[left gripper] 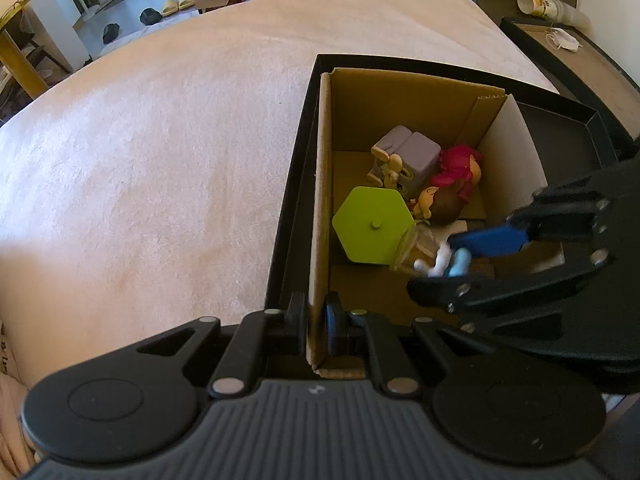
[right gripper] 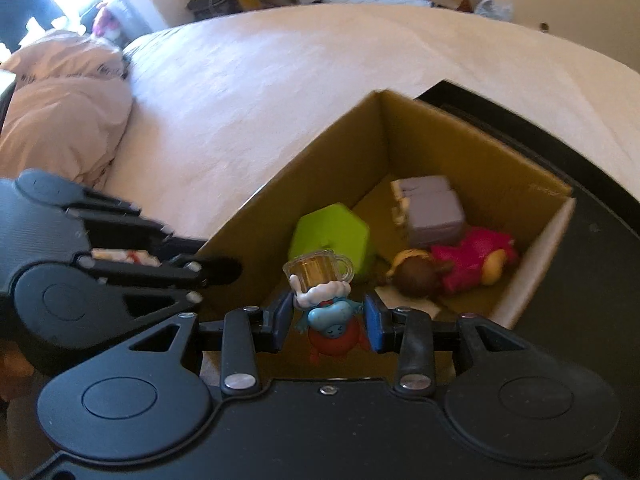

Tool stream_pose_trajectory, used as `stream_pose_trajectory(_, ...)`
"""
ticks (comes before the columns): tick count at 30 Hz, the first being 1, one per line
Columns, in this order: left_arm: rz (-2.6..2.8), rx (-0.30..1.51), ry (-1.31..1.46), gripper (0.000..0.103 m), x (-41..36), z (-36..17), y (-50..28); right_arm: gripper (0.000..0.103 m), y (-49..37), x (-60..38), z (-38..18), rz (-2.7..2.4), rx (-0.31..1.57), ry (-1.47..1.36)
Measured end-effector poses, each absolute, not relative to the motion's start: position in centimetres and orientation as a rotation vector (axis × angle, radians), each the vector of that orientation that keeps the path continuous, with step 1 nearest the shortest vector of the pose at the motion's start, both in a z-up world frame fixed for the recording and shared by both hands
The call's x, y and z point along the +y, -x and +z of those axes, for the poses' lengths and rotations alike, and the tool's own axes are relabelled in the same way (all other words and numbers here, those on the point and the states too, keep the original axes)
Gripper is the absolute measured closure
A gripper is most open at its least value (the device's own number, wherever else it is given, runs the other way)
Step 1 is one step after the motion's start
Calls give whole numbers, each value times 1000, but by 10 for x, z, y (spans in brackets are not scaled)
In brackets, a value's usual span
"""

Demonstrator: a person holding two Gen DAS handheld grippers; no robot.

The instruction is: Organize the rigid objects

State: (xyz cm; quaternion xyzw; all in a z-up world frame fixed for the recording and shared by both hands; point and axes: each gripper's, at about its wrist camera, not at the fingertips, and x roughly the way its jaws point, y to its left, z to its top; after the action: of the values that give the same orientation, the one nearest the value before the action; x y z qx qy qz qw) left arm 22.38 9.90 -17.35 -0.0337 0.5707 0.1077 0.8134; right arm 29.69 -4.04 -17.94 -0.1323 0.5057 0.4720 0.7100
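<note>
Bed [left gripper: 160,160]: pinkish plush blanket, carries cardboard box [left gripper: 400,92].
Room: slippers [left gripper: 176,4] on floor.
Left tongs [left gripper: 316,322]: clenched on box wall.
Right tongs [right gripper: 328,320]: grasping blue figurine [right gripper: 330,316].

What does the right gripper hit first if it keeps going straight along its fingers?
Probably the green hexagonal block in the cardboard box. The right gripper holds a blue figurine whose mug leads toward that block. Depth is unclear; it could pass above it.

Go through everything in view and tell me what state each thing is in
Cardboard box: open, wall pinched by the left gripper.
Blue figurine: between the right gripper fingers, over the box.
Green hexagon block: inside the box.
Grey toy: inside.
Pink-dressed doll: lying down inside.
</note>
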Motion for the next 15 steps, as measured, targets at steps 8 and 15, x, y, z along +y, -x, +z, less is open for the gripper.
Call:
stream_pose_trajectory(8, 230, 1217, 61, 94, 98, -172, -224, 64, -297, -42, -183, 1026, 1134, 273)
stream_pose_trajectory(15, 223, 1206, 62, 94, 97, -163, -224, 64, -300, -60, -172, 986, 1102, 239)
